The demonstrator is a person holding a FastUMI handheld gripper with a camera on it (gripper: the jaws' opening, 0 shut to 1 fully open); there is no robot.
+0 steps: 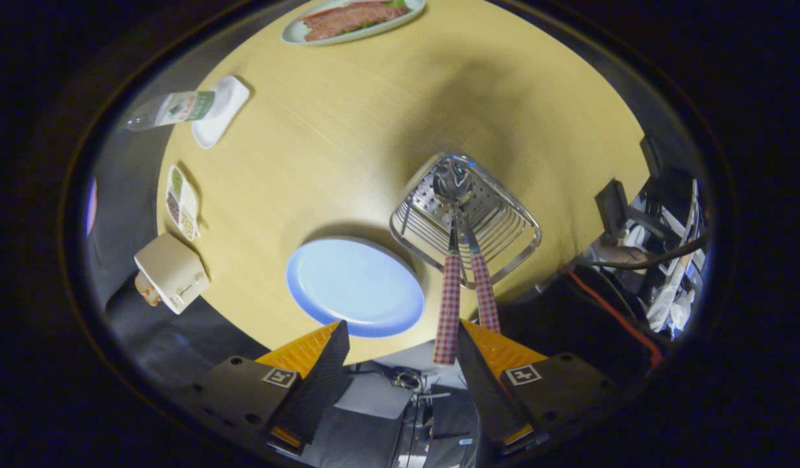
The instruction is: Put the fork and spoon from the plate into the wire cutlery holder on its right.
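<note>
Gripper view, looking steeply down on a round wooden tabletop [374, 117]. Tool [400, 338] at bottom centre, fingers spread wide apart, nothing between the pads. Blue plate [354, 286] just ahead of the left finger, lower centre, bare. Wire cutlery holder [466, 218] touching or nearly touching the plate's right edge, centre-right. Spoon [453, 185] stands in the holder, bowl down against the perforated base. Fork [483, 286] beside it, red-checked handle up; its tines are hidden behind the spoon bowl and wires, hard to make out. Both checked handles lean toward the right finger; whether the near one touches that finger cannot be told. Upper left: bottle [172, 109] lying across a small white dish [221, 112], its cap end blurred. Left edge: divided condiment tray [182, 203], and a cream toaster [172, 273]. Top: oval platter [354, 19] of food, cut off.
</note>
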